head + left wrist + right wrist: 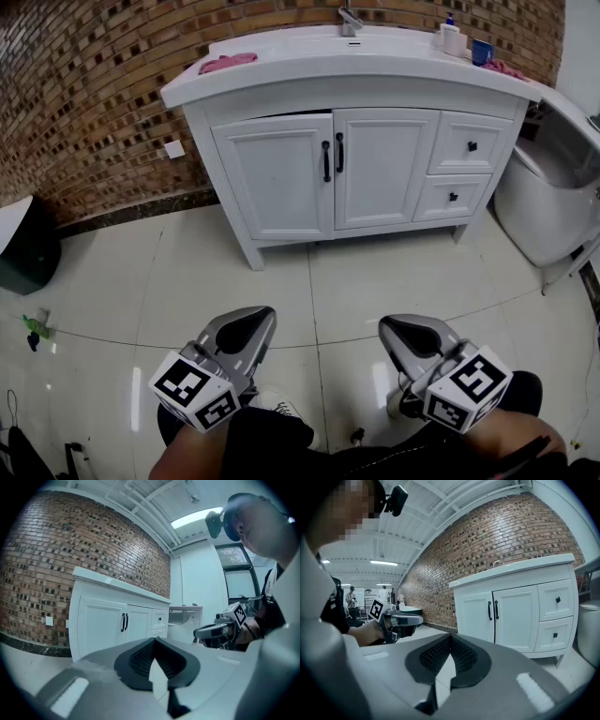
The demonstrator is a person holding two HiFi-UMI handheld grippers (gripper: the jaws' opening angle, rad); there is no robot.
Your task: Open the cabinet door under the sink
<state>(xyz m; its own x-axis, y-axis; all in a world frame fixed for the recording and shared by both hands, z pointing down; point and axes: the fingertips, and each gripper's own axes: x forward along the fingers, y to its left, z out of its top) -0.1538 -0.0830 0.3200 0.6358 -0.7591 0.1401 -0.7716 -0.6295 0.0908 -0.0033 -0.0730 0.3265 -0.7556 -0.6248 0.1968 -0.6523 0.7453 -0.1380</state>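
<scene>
Short of cabinet door (pixel 281 176), left gripper (pixel 262 321), right gripper (pixel 389 328): jaws together, empty.
Likely rigid, light-swinging; take by black handle (pixel 326 161).

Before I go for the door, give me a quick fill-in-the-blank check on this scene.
The cabinet has ___ doors, with handles meeting in the middle.
In the head view, the drawers sit to the doors' ___.
A ___ cloth lies at the counter's left end.
The left gripper and right gripper each hold ___.
Missing: two; right; pink; nothing.
</scene>
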